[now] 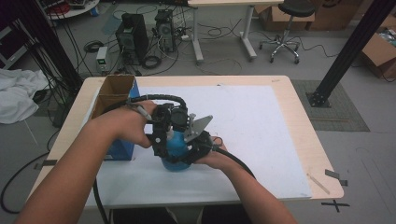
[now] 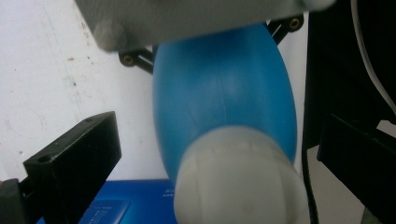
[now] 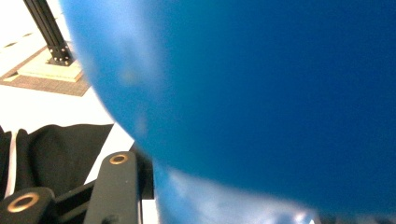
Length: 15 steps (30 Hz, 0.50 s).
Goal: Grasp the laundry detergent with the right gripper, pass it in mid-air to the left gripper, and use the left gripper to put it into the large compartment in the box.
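A blue rubber bulb [image 1: 173,148] with a white cap [image 2: 240,179] stands on the white sheet near the table's front. My left gripper [image 1: 163,133] hangs over its top. In the left gripper view the left gripper [image 2: 219,140] is open, with a gap between each jaw and the cap. My right gripper [image 1: 194,147] presses against the bulb's right side and looks shut on it. In the right gripper view the bulb [image 3: 257,93] is very close, and one black finger [image 3: 116,186] lies against its lower left. The other finger is hidden.
A blue box with an open cardboard top [image 1: 114,100] stands just left of the bulb. The white sheet [image 1: 261,130] covers most of the wooden table [image 1: 303,135]. A black post [image 1: 345,51] rises beyond the table's right corner.
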Available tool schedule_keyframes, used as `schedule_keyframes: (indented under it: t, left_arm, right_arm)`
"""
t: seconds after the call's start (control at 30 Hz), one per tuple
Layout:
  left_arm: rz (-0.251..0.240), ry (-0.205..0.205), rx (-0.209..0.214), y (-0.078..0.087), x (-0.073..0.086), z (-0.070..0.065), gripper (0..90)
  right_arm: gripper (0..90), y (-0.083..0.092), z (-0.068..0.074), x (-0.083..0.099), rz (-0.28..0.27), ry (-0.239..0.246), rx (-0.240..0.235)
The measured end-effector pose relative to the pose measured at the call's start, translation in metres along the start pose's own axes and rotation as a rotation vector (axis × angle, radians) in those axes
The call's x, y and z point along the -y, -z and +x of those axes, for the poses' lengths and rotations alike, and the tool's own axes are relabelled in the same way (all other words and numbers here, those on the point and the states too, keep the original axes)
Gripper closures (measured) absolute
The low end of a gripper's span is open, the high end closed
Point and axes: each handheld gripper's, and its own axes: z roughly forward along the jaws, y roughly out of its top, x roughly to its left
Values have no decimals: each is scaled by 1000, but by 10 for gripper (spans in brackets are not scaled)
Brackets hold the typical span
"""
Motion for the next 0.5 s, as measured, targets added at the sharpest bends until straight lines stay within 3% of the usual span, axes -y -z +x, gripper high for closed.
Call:
schedule_keyframes:
  t: [0.07, 0.17, 0.5]
  left_arm:
    - [4, -6, 1, 0, 0, 0, 1]
    - [2, 3, 1, 0, 1, 0, 1]
    - [2, 21, -9, -1, 4, -2, 1]
  right_arm:
    - [465, -1, 1, -2, 5, -15, -4]
    - [465, -4, -2, -6, -17, 18, 0]
    - [464, -7, -2, -12, -26, 15, -7]
